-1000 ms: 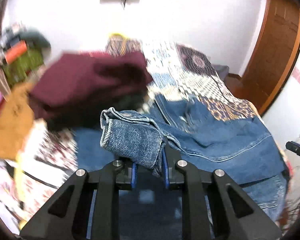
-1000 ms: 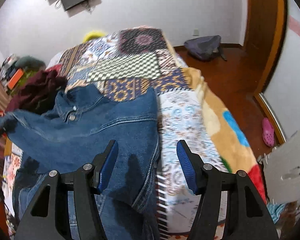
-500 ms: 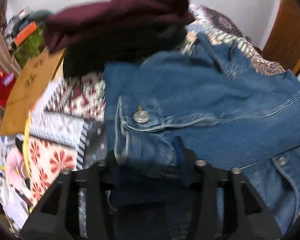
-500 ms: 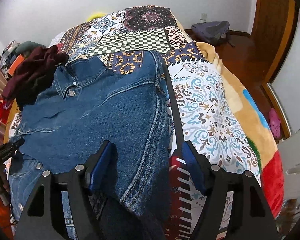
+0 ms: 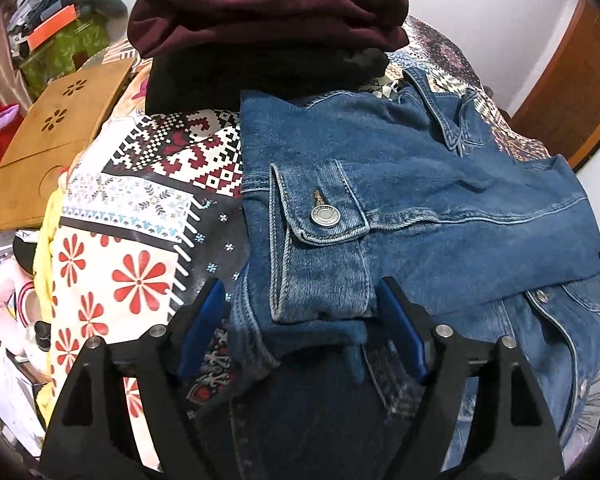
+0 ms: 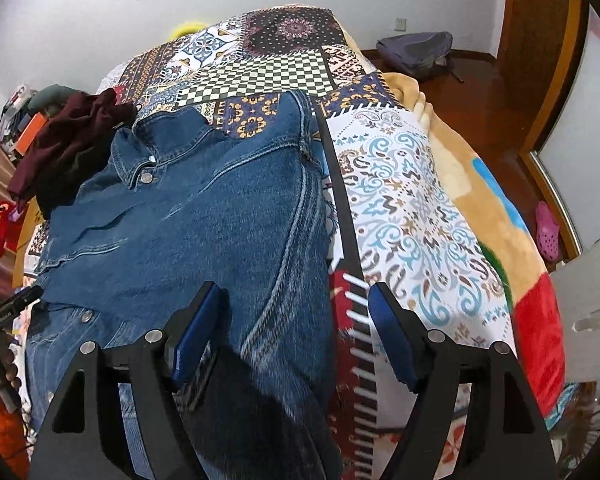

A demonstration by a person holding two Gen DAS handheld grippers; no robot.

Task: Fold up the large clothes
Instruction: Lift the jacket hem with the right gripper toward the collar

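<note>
A blue denim jacket (image 5: pixel 420 208) lies on a patchwork bedspread (image 5: pixel 140 208), with one sleeve folded across its body. The sleeve cuff (image 5: pixel 320 240) with a metal button lies flat just ahead of my left gripper (image 5: pixel 300 320), which is open with the cuff between its fingers. In the right wrist view the jacket (image 6: pixel 204 224) covers the left of the bed. My right gripper (image 6: pixel 292 332) is open over the jacket's right edge, holding nothing. The jacket collar (image 6: pixel 140 160) points toward the far end.
A maroon and black pile of clothes (image 5: pixel 268 32) sits on the bed beyond the jacket. A brown board (image 5: pixel 56 140) lies at the bed's left. The bedspread (image 6: pixel 412 208) stretches right to a blanket edge, then wooden floor with a grey bag (image 6: pixel 416 52).
My left gripper carried the sleeve cuff across the jacket, lowered it and opened, letting it go. My right gripper stayed open and moved slightly closer over the jacket's right edge.
</note>
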